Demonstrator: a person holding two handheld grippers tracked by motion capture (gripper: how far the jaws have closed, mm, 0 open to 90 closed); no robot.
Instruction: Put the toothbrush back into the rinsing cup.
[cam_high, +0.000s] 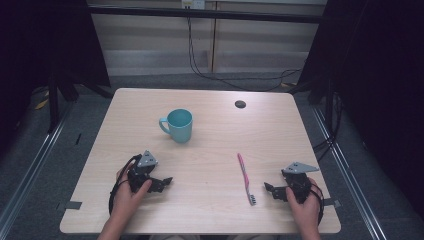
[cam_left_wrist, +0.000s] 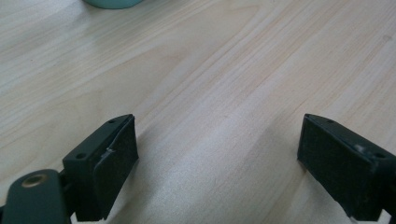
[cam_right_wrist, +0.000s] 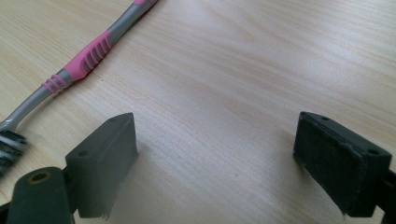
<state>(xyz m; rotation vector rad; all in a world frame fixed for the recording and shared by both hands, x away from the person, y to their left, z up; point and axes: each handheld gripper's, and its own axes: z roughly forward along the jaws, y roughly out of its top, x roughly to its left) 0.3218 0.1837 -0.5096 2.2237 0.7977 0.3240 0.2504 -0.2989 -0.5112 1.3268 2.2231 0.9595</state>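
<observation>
The toothbrush (cam_high: 244, 177) lies flat on the pale wooden surface (cam_high: 210, 150), in the near right part of it, its pink and grey handle running away from the person and its bristled head at the near end, bristles turned toward the right. In the right gripper view the toothbrush (cam_right_wrist: 79, 63) runs slantwise across the upper left corner, its ribbed pink grip in the middle and the dark and white bristles at the left edge, just beside the left-hand jaw but not between the two. The right tongs (cam_high: 270, 189) rest low over the surface just to the right of the brush head, held in the person's right hand (cam_high: 306, 202); their jaws stand wide apart with only bare wood between them, and nothing is gripped. Farther off, well apart from the toothbrush toward the middle left of the surface, stands a teal mug (cam_high: 178, 125), upright, its handle turned to the left. The left tongs (cam_high: 164, 182) sit near the front left of the surface in the person's left hand (cam_high: 129, 194), their tips pointing toward the middle; their jaws are likewise spread wide and empty. In the left gripper view the base of the mug (cam_left_wrist: 112, 3) peeps in at the top edge. A small dark round hole (cam_high: 240, 104) sits near the far edge of the surface.
</observation>
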